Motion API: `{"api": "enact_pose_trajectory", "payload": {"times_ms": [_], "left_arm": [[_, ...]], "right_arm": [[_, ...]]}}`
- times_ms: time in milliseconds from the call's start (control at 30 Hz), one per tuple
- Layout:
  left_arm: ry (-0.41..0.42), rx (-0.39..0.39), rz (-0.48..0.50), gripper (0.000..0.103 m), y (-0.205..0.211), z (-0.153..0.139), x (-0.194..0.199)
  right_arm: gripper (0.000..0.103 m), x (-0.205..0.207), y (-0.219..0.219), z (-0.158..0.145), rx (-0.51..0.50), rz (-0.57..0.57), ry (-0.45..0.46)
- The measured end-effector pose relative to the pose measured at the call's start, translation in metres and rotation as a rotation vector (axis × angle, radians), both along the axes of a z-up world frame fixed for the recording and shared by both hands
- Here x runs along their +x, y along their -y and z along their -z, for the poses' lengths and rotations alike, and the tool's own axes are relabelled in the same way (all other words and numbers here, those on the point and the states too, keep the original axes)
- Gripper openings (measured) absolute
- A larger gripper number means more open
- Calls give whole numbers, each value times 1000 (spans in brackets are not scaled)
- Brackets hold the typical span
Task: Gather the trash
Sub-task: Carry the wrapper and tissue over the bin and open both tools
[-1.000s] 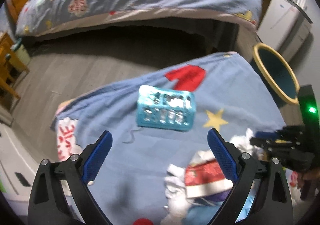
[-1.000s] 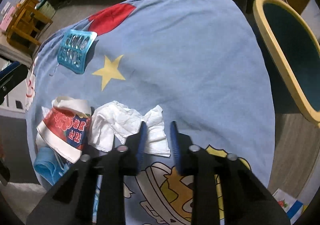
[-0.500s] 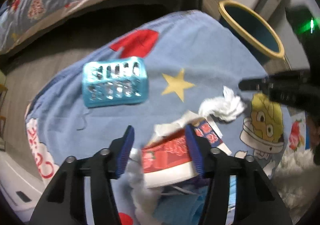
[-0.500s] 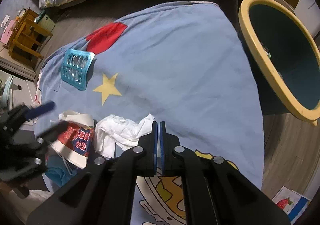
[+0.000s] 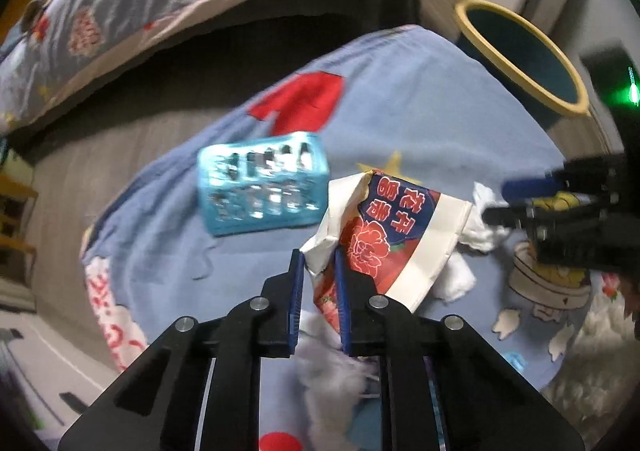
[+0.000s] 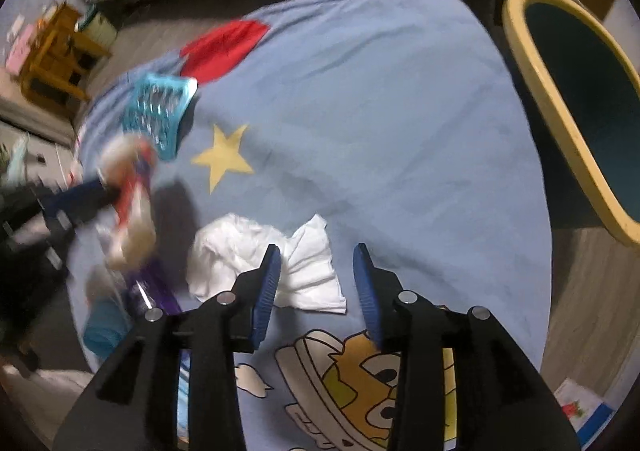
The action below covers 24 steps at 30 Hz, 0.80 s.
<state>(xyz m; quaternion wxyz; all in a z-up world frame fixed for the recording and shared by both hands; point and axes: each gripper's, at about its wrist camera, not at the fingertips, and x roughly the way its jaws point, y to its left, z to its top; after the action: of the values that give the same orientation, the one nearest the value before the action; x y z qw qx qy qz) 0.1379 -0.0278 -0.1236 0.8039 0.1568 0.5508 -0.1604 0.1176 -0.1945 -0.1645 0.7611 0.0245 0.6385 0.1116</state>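
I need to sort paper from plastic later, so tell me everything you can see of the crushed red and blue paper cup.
The paper cup is a crumpled, flattened paper tub, red with a flower print, a navy band of red lettering and a white rim strip. It is torn open along one edge. The left gripper has just been closing and pinches its white torn edge between its fingers. White tissue lies behind it on the blue sheet.

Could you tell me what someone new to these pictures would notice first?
Most striking is the crumpled red and blue paper cup, pinched at its torn edge by the left gripper, whose jaws have just been closing. Beside it, the right gripper, its jaws just opening, hangs over white tissue on the blue cartoon sheet. A yellow-rimmed bin waits at the right.
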Motion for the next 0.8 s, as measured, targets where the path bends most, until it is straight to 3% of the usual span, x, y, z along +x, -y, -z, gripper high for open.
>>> {"api": "enact_pose_trajectory", "payload": {"times_ms": [100,133,233,467,700,800], "left_arm": [[2,-7,-23,16,-6,-1,3],[1,-9,-23,16,-7,-1,4],[13,-8,-12,16,-5,-4,2],[63,-23,-18,16,-6,-16,1],[136,-78,-55,16,-11,-40,2],[172,-93,-66,16,-11,-52,1]], "right_arm": [[34,-3,-11,-1,-63,-69,25],[16,-3,-12,-1,-57,-79,20],[4,-1,-8,-4,-37,-63,3],[3,5,6,-45,63,2,75],[3,12,30,-114,111,56,248],[3,17,41,-130,118,81,290]]}}
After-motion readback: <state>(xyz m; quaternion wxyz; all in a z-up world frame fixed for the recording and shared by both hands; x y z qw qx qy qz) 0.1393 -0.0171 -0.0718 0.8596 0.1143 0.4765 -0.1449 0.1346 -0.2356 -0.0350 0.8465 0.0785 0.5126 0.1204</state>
